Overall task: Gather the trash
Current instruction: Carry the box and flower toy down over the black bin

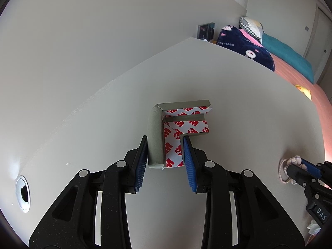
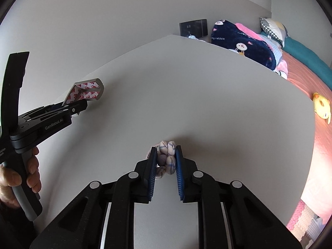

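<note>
— left wrist view: what is seen between the left gripper fingers?

— a grey foam corner guard with red-printed tape backing is bracketed by the blue pads. the left pad is laid against its grey side, the right pad sits at its inner edge; a firm clamp cannot be told. it rests on the white table. a round cable hole is seen at the far left, and the right gripper at the right edge, on a knotted cloth ring.

— right wrist view: how is the right gripper set?

— its jaws are closed on the knotted cloth ring, which lies on the table. the left gripper is seen at the left, at the corner guard. a yellow toy lies on the bed beyond.
</note>
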